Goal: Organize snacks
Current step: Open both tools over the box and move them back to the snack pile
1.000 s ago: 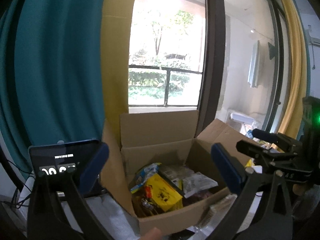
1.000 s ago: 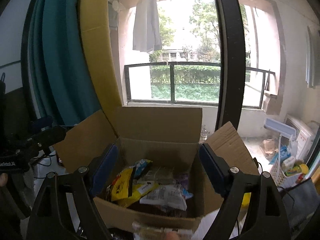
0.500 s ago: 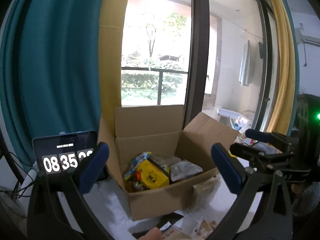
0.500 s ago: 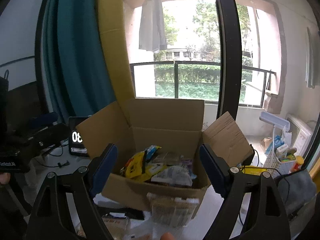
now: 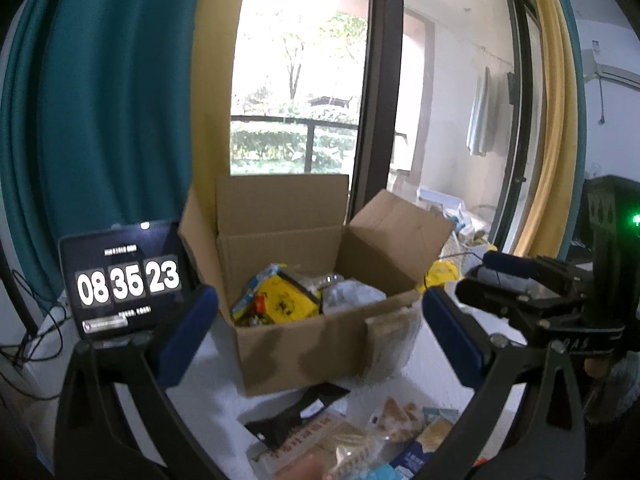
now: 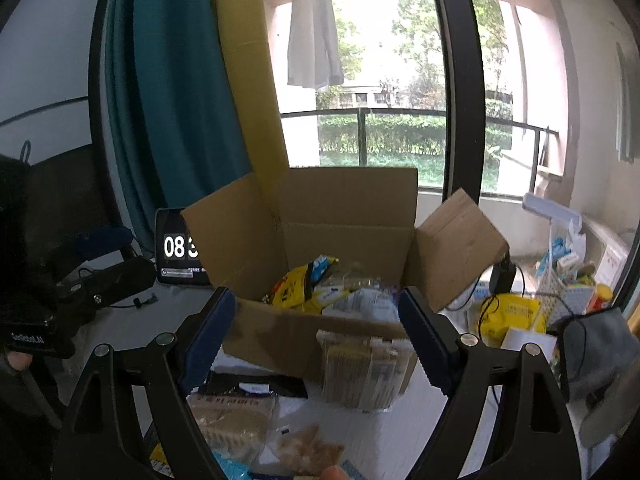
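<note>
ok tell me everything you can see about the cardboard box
The cardboard box is plain brown corrugated card, open at the top, with its back and side flaps standing up and splayed outward. It sits upright on a white surface in front of the window, right of a tablet clock. Inside is a loose heap of snack packets, among them a yellow packet and pale crinkly wrappers. A clear pack of biscuits leans against its front wall. More packets lie on the surface in front. Neither gripper touches it.

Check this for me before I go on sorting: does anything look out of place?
Yes: a clear packet of biscuits leans against the cardboard box outside, and more snack packets lie loose on the table.
</note>
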`<action>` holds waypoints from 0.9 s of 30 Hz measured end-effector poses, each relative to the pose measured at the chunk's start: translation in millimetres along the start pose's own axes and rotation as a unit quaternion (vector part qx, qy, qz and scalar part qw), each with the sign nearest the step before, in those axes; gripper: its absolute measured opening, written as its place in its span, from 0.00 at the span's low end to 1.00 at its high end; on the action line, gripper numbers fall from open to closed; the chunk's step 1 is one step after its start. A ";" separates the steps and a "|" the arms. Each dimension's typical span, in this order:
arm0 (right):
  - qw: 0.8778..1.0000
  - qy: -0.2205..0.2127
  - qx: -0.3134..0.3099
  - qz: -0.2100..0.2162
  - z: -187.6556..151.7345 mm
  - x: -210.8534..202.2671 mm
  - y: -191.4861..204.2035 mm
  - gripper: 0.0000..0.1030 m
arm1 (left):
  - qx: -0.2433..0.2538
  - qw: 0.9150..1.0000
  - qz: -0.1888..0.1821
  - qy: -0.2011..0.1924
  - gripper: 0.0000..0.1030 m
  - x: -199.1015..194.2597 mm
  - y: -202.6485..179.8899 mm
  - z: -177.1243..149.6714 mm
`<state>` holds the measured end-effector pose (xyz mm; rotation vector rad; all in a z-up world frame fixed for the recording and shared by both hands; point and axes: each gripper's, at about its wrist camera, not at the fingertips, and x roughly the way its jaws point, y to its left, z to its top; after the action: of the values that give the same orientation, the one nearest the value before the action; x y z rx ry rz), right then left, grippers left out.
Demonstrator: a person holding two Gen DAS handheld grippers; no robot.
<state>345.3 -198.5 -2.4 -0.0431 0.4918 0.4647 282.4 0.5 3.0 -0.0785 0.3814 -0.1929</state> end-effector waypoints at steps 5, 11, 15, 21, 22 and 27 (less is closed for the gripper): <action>1.000 0.016 0.011 0.004 -20.2 -2.6 -3.2 0.83 | -0.007 1.000 -0.004 0.021 1.00 2.4 2.3 -19.9; 0.998 0.050 0.024 0.007 -51.8 -4.2 -7.1 0.83 | -0.019 0.999 -0.006 0.048 1.00 2.3 4.0 -47.1; 0.997 0.070 0.033 0.009 -75.7 -10.7 -7.9 0.83 | -0.030 0.997 -0.010 0.067 1.00 -2.0 6.0 -67.0; 0.994 0.092 0.054 0.020 -116.2 -29.1 -6.1 0.83 | -0.048 0.994 -0.018 0.092 1.00 -16.5 6.3 -100.2; 0.993 0.097 0.063 0.020 -124.6 -33.2 -6.8 0.83 | -0.050 0.994 -0.020 0.098 1.00 -19.2 5.4 -105.5; 0.988 0.122 0.095 0.014 -157.7 -45.4 -9.2 0.83 | -0.050 0.989 -0.027 0.133 1.00 -29.8 -2.3 -138.1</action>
<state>243.7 -249.4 -121.2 0.0924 0.7769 0.4411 202.9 -1.3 -113.7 -0.1634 0.6564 -0.2376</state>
